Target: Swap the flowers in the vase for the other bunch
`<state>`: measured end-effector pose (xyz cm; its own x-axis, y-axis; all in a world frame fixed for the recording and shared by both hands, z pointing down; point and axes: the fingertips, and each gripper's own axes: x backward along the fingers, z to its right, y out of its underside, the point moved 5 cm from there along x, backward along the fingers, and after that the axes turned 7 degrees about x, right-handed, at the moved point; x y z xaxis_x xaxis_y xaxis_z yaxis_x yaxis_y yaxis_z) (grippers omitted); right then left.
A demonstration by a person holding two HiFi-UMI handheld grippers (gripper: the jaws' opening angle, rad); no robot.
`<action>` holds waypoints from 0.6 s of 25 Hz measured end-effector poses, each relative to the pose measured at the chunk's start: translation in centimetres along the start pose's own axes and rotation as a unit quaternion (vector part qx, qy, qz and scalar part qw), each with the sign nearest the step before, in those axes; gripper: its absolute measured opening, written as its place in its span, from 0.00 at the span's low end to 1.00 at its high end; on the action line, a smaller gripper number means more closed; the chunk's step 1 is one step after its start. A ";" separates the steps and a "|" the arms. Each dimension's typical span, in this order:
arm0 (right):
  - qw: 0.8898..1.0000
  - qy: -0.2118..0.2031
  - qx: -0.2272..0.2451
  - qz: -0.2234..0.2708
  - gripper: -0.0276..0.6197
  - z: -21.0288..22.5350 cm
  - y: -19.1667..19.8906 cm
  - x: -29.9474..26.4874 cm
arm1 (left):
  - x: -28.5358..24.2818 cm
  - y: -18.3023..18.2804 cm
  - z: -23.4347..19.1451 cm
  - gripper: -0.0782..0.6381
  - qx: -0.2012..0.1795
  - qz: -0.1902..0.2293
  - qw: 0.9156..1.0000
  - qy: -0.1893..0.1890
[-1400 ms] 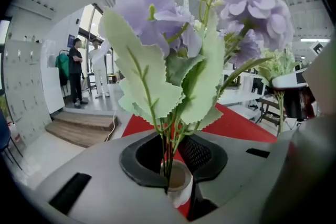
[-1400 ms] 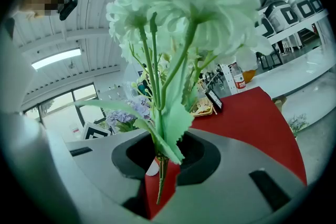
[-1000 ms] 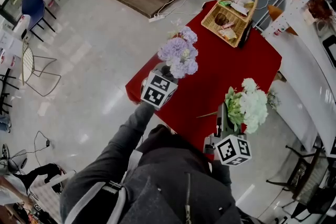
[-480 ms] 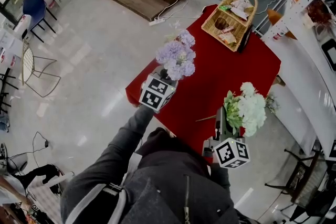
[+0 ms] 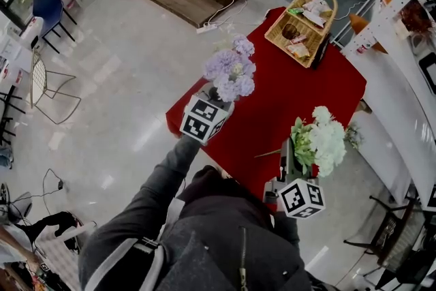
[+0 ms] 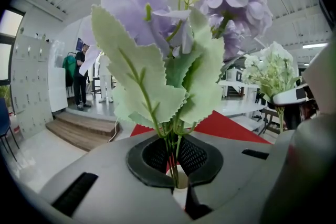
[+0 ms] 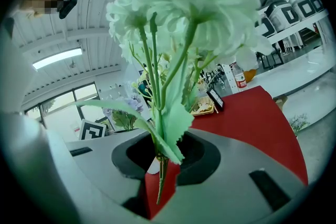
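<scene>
Left gripper (image 6: 176, 178): clamping purple hydrangea bunch (image 5: 231, 68) by its stems, upright, frame centre, over red table (image 5: 272, 99) edge. Right gripper (image 7: 160, 176): pinching white bunch (image 5: 327, 140) likewise, lower right. Bunches being held well apart, presumably mid-swap; vase not discernible.

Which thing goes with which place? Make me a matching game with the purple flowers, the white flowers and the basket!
Things:
1. purple flowers
2. white flowers
3. basket

Places:
A. on the far end of the red table
B. held by the left gripper
C. held by the right gripper

Pairs: 1-B, 2-C, 3-A
</scene>
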<state>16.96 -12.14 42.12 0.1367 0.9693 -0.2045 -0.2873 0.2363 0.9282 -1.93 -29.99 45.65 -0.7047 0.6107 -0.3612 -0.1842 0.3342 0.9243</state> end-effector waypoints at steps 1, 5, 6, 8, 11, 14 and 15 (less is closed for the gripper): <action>1.000 -0.001 0.000 0.000 0.17 -0.1 0.0 0.0 | 0.1 -0.2 0.0 0.12 -0.001 0.002 1.000 0.000; 1.000 -0.002 0.000 -0.001 0.17 -0.2 -0.1 0.0 | 0.6 -1.1 -0.1 0.12 0.005 0.012 1.000 0.001; 1.000 -0.003 0.000 -0.001 0.17 -0.2 -0.1 0.0 | 0.7 -1.3 -0.2 0.12 0.006 0.015 1.000 0.001; 1.000 -0.003 -0.001 0.000 0.17 -0.2 -0.1 0.0 | 0.9 -1.9 -0.3 0.12 0.005 0.018 1.000 0.003; 1.000 -0.005 0.000 -0.001 0.17 -0.2 -0.2 -0.1 | 1.1 -2.7 -0.2 0.12 0.002 0.022 1.000 0.009; 1.000 -0.007 -0.001 -0.001 0.17 -0.5 -0.1 -0.1 | 1.6 -3.3 0.0 0.12 -0.003 0.028 1.000 0.012; 1.000 -0.008 -0.002 -0.001 0.17 -0.5 -0.1 -0.1 | 1.7 -3.5 0.1 0.12 -0.004 0.029 0.999 0.013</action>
<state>16.47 -12.21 41.88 0.1529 0.9676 -0.2010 -0.2900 0.2384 0.9268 -2.42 -30.04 41.77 -0.7324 0.6099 -0.3028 -0.1477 0.2919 0.9450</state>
